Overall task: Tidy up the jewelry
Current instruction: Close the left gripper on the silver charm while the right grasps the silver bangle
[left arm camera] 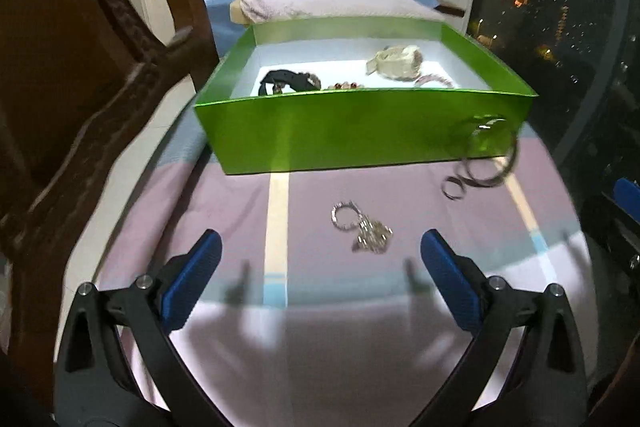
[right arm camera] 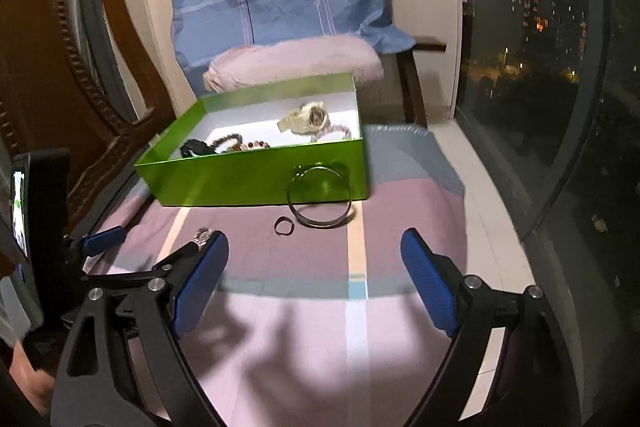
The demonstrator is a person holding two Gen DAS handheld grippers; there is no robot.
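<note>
Pink striped cloth [left arm camera: 340, 347] covers the surface, with a dark night window to the right. Left gripper [left arm camera: 320, 269] hangs above the cloth's near edge, jaws spread wide and holding nothing. Just beyond its fingertips lies a silver chain piece [left arm camera: 362, 227]. Right gripper [right arm camera: 314, 275] is likewise spread wide and empty, touching nothing. Ahead of it lie a small ring [right arm camera: 284, 226] and a large bangle [right arm camera: 320, 197], the bangle resting against the front wall of a green box [left arm camera: 340, 131] that sits toward the far edge. Inside the box are a black band [left arm camera: 286, 81], beads and a pale bundle [left arm camera: 396, 63]. Thin loose pieces on soft cloth could slip from the pads or snag fabric; the bangle might roll away if nudged.
</note>
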